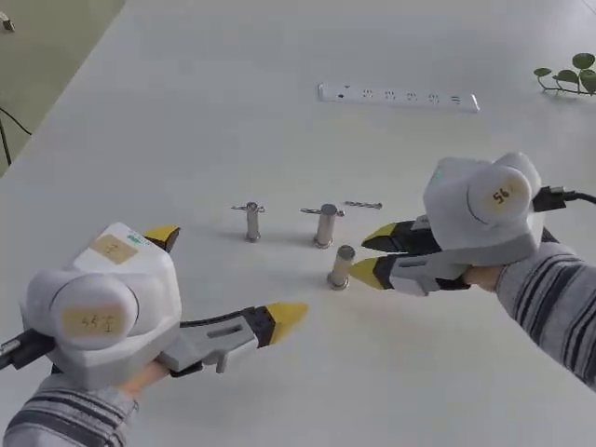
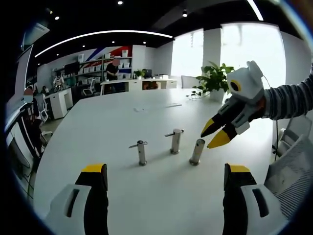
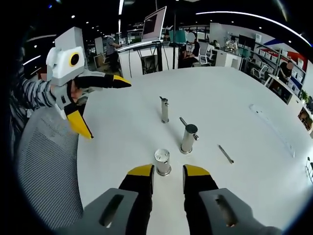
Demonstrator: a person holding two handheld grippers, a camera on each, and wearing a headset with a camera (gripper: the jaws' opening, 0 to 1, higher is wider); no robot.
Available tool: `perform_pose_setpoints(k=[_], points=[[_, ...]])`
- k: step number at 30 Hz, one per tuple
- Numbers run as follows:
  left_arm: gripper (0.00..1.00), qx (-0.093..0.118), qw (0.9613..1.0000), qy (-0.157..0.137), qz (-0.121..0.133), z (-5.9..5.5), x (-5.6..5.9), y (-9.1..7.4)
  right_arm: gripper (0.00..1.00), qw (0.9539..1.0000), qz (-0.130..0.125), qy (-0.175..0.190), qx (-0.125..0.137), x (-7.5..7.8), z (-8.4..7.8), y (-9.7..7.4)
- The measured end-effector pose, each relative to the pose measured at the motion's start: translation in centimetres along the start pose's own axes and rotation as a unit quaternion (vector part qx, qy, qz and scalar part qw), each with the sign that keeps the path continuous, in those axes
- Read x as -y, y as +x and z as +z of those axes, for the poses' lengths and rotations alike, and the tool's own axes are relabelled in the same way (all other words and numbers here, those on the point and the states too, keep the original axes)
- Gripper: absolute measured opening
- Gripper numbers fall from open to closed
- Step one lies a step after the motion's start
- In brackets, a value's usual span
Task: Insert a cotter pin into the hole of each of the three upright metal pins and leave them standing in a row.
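Note:
Three upright metal pins stand on the white table (image 1: 279, 372). The left pin (image 1: 252, 222) and the middle pin (image 1: 325, 225) each carry a cotter pin through the top. The nearer third pin (image 1: 342, 266) has a bare top. A loose cotter pin (image 1: 363, 204) lies flat behind them. My right gripper (image 1: 371, 254) is open by a narrow gap, its lower fingertip right beside the third pin; that pin (image 3: 162, 161) sits just beyond the tips in the right gripper view. My left gripper (image 1: 223, 275) is wide open and holds nothing, short of the pins (image 2: 142, 152).
A white power strip (image 1: 399, 96) lies at the far side of the table. A small plant (image 1: 568, 76) sits at the far right. A mesh chair (image 3: 44, 161) stands by the table's edge. The table's left edge (image 1: 56, 102) runs diagonally.

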State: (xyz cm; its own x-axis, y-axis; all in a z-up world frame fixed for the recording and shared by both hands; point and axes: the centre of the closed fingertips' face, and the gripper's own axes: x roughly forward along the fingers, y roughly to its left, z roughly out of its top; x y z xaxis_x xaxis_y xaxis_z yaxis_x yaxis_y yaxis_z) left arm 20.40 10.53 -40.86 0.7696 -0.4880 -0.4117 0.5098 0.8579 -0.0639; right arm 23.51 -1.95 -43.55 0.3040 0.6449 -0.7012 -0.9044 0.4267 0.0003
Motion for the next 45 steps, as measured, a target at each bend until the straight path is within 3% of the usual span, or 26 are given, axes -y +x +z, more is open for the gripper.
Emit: perform_pose_setpoints(k=[7, 13, 25, 45], points=[[0.99, -0.002, 1.0, 0.002, 0.0, 0.2, 0.0, -0.1, 0.2, 0.9997, -0.01, -0.002, -0.021, 2.7, -0.7, -1.0], [0.99, -0.003, 1.0, 0.007, 0.003, 0.2, -0.1, 0.0, 0.19, 0.9991, -0.012, -0.012, -0.039, 4.7, -1.1, -0.8], [0.98, -0.01, 0.9999, 0.005, 0.006, -0.2, -0.4, 0.0, 0.18, 0.9967, -0.016, -0.017, -0.078, 8.7, -1.4, 1.4], [0.96, -0.025, 0.9997, -0.003, 0.004, -1.2, -0.6, 0.7, 0.11, 0.9915, 0.01, -0.048, -0.121, 11.6, -1.3, 5.4]])
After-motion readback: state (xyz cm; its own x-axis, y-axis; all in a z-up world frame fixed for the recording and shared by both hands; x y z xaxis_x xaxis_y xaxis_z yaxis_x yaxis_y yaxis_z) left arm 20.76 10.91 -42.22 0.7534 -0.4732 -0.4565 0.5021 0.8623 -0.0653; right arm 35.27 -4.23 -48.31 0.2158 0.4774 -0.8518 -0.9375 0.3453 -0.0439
